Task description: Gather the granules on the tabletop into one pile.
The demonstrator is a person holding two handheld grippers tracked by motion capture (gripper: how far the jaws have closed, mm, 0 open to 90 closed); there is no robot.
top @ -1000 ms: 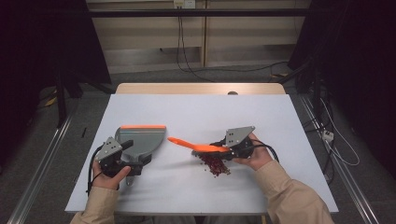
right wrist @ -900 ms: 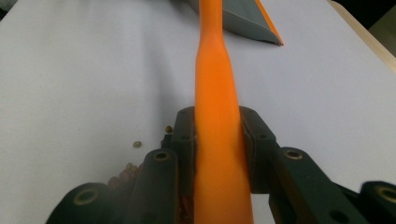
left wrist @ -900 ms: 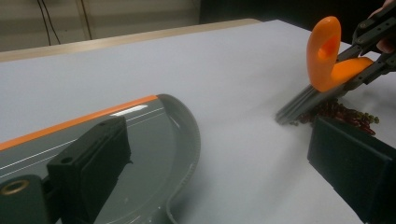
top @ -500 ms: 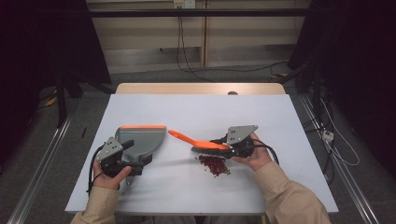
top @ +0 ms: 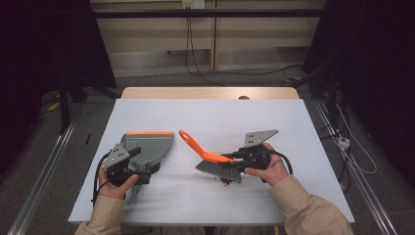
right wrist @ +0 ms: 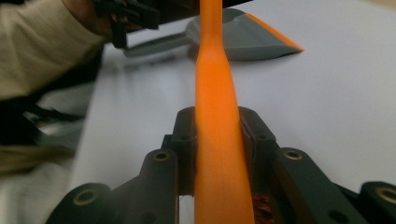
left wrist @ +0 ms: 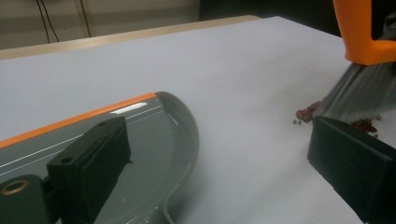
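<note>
A grey dustpan (top: 151,147) with an orange lip lies flat at the table's left. My left gripper (top: 142,166) is at its near end, jaws wide apart. In the left gripper view one jaw hangs over the dustpan (left wrist: 154,135) and the left gripper (left wrist: 219,135) grips nothing. My right gripper (top: 234,159) is shut on the orange handle of a hand brush (top: 205,154). Its grey bristles rest over a small heap of red beads (top: 226,181). Ahead of the left gripper lie the beads (left wrist: 306,113) at the foot of the brush (left wrist: 359,93). The right gripper (right wrist: 218,126) clamps the brush (right wrist: 215,93) handle.
The white table top (top: 205,117) has a wooden strip along its far edge. The dustpan (right wrist: 252,37) lies beyond the brush handle, with a beige sleeve (right wrist: 37,46) to its left. Cables and metal rails run on the floor around the table.
The brush has tilted, its handle end swinging toward the far side while the bristles came down over the beads and hid most of them. Left gripper and dustpan stayed put.
</note>
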